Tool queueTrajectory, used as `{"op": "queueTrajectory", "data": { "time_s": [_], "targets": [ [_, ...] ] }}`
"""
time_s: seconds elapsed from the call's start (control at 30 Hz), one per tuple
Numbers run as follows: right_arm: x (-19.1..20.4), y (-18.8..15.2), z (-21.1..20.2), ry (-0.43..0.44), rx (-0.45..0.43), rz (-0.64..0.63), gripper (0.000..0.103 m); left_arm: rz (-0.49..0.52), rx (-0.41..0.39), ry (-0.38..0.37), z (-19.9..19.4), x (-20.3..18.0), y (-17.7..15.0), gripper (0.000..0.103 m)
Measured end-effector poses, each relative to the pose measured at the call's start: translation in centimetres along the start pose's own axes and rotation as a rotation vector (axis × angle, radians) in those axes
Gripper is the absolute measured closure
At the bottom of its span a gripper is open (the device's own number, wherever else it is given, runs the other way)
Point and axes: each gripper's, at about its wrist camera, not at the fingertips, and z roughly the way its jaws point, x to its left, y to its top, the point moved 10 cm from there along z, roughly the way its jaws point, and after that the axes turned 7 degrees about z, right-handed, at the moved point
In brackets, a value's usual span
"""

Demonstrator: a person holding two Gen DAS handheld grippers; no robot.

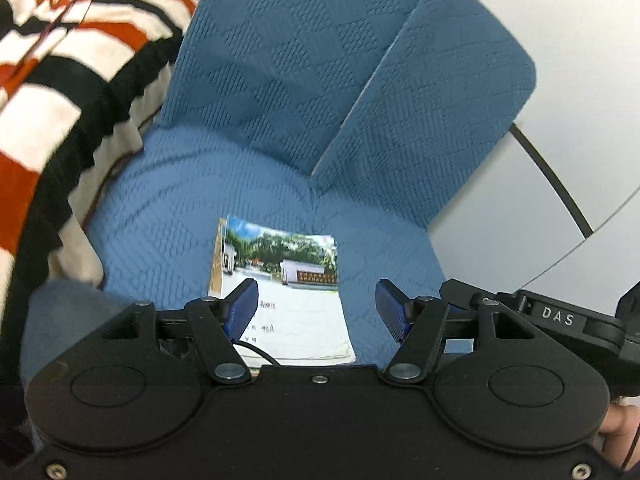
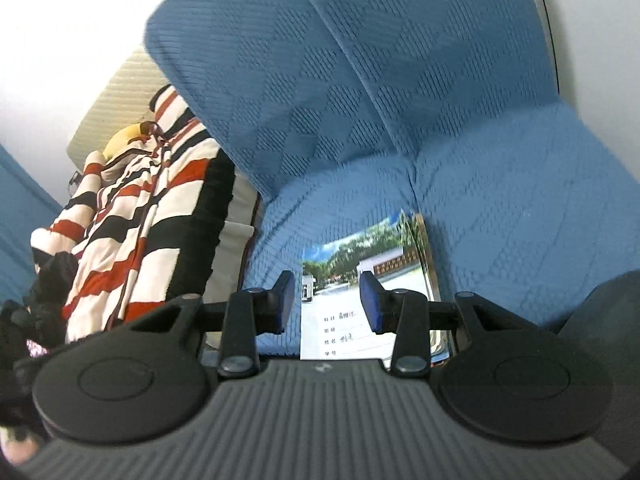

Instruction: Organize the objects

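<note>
At the far left a white, red and black striped knitted blanket (image 1: 60, 92) lies heaped on the blue quilted sofa seat (image 1: 168, 216), hard against the tall blue quilted back cushion (image 1: 288, 60). Just beside it to the right, in the middle of the seat, rests a thin notebook with a photograph of trees and a white building on its cover (image 1: 280, 276), lying flat with handwritten lines on its lower half. A second blue cushion (image 1: 432, 112) leans against a white wall (image 1: 560, 20) at the right.

The left tongs (image 1: 316, 308) hang above the notebook with jaws wide apart and nothing between the pads. The right tongs (image 2: 327, 304) stand at a middling gap over the same notebook (image 2: 372, 292), also empty; no pad touches the cover.

Risk, as I judge it: the notebook looks already set down, so the danger lies in the soft seat. It lies close to the front of the seat, and a nudge from either tool or a shift of the blanket could slide it off. A thin cover on yielding fabric would also be awkward to pinch again.

Hidden: the notebook's near edge is cut off by both tool bodies. A yellowish object (image 2: 124, 140) sits on the far end of the blanket, its nature unclear. Dark items (image 2: 44, 280) at the left edge are too blurred to name.
</note>
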Motion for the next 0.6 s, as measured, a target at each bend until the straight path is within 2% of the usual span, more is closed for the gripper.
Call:
{"op": "queueTrajectory", "data": {
  "time_s": [0.13,0.27,0.6],
  "targets": [
    [0.8,-0.4,-1.8,-0.001,-0.020,-0.052,0.063,0.034,-0.028,0.007,-1.9,-0.9,0.5,0.035],
    [1.2,-1.5,-3.0,-0.019,-0.034,-0.087,0.063,0.048,-0.045,0.015,-3.2,-1.5,0.2,0.025],
    [0.7,-5.2,-4.5,-0.068,-0.016,-0.112,0.063,0.063,-0.023,0.053,-4.5,-1.9,-2.2,0.007]
  ]
}}
